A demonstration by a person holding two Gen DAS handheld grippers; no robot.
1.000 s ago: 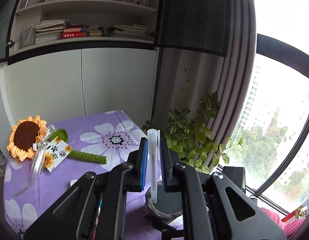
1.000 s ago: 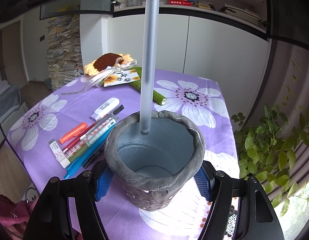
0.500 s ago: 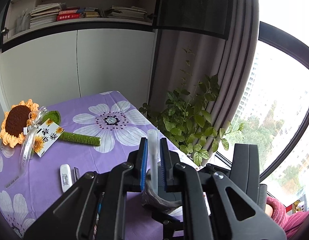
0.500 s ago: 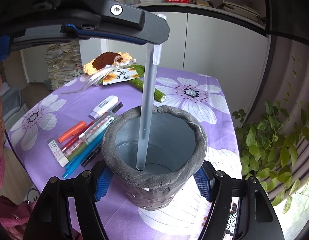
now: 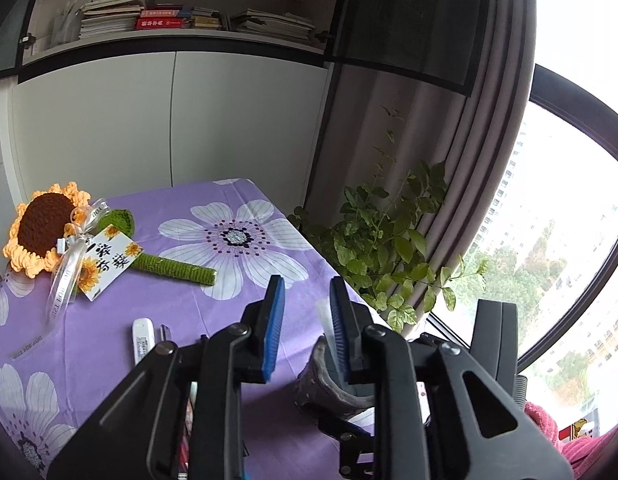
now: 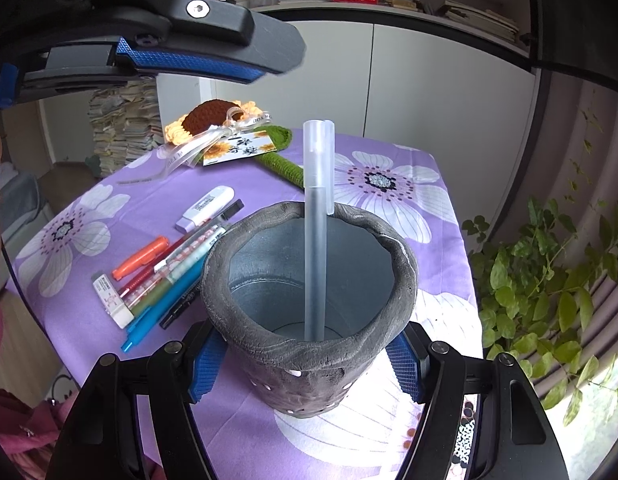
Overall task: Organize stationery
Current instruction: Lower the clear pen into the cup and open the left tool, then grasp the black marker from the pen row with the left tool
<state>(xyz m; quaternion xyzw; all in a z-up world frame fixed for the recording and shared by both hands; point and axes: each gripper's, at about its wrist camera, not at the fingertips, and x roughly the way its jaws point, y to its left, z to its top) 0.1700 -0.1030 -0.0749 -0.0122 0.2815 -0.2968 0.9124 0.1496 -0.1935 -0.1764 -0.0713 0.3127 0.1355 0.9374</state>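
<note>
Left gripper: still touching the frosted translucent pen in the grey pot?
Apart. In the right wrist view the left gripper, jaws just opened, sits above the frosted pen, which stands alone in the grey pot.

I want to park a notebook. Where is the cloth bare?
The cloth is bare between the pen pile and the sunflower, around the left printed flower. It is also bare around the far printed flower, between the green stem and the table's right edge. It is crowded left of the pot, which holds a frosted pen.
</note>
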